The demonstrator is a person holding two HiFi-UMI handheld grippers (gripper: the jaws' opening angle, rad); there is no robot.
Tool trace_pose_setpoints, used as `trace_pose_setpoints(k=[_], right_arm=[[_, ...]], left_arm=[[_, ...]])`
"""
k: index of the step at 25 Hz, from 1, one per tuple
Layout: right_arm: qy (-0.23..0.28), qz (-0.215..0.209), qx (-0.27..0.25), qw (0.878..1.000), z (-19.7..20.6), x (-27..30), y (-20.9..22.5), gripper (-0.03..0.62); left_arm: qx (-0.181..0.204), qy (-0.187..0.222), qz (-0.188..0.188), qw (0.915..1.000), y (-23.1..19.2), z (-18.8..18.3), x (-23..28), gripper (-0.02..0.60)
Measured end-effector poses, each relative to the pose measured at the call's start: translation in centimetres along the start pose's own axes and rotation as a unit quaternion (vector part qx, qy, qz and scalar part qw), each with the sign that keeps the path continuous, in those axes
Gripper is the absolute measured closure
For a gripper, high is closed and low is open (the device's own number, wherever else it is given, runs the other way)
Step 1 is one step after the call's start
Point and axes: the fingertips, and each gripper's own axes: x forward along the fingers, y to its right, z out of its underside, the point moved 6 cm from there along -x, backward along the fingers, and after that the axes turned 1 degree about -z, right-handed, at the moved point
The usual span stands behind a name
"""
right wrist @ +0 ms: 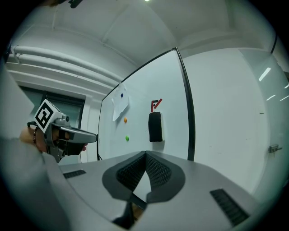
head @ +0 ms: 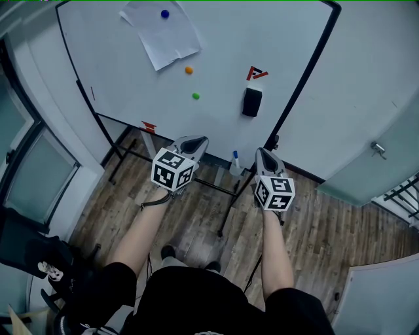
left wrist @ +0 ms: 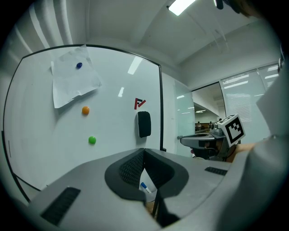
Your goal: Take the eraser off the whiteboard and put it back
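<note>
The black eraser (head: 252, 102) clings upright to the whiteboard (head: 275, 46) near its right edge, just under a red mark (head: 256, 73). Both grippers are held out side by side in front of the board, below the eraser and apart from it. My left gripper (head: 194, 144) is shut with nothing between its tips, and so is my right gripper (head: 263, 154). In the left gripper view the eraser (left wrist: 144, 124) shows above the closed gripper tips (left wrist: 144, 151). In the right gripper view the eraser (right wrist: 155, 127) stands straight ahead over the closed tips (right wrist: 146, 154).
A paper sheet (head: 163, 39) hangs under a blue magnet (head: 164, 14); orange (head: 188, 69) and green (head: 195, 95) magnets sit left of the eraser. A blue-capped marker (head: 235, 157) rests below the board. The stand's legs (head: 226, 209) cross the wooden floor. A door handle (head: 378, 149) is at right.
</note>
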Motion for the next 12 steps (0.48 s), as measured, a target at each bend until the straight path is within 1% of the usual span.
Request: trace_pose_setpoints(k=[12], right_arm=[[-0.007, -0.004, -0.007, 1.000, 0.24, 0.17, -0.04, 0.571]], left_arm=[[-0.005, 0.001, 0.000, 1.0000, 0.30, 0.10, 0.44, 0.560]])
